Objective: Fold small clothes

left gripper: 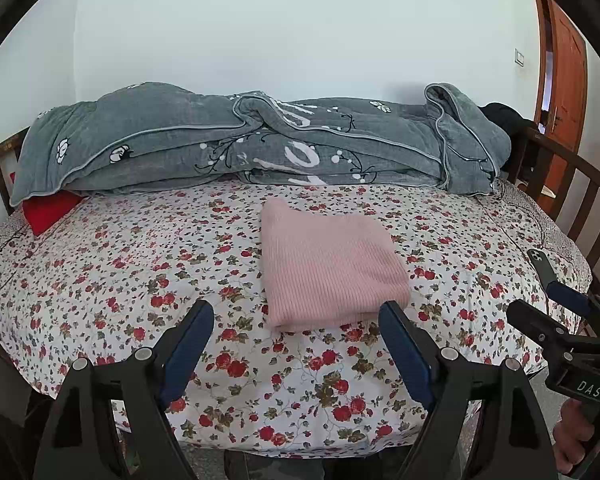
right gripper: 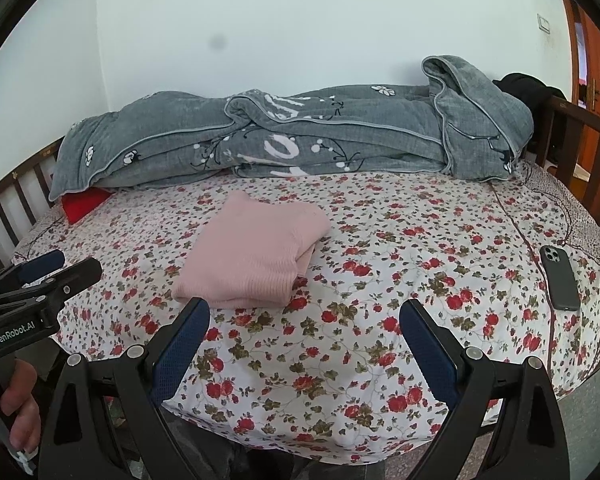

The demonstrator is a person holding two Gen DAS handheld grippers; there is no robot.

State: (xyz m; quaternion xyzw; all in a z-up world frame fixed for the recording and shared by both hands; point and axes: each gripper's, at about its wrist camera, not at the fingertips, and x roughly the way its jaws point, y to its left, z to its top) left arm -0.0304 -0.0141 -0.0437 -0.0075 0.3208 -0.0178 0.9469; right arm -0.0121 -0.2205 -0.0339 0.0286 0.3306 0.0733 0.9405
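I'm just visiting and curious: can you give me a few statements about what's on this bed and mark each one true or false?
1. The pink sweater lies folded on the floral sheet. True.
2. The left gripper is clamped on the sweater. False: it is open and holds nothing.
3. A dark phone lies on the bed. True.
4. The grey quilt covers the sweater. False: it is bunched along the wall, apart from it.
5. The right gripper is open. True.

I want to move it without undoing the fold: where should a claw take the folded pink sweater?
Probably at the thick near edge of the pink sweater, coming low from the bed's front. The stacked layers end there, facing both open claws, so one pinch could catch them all. The left claw sits closest.
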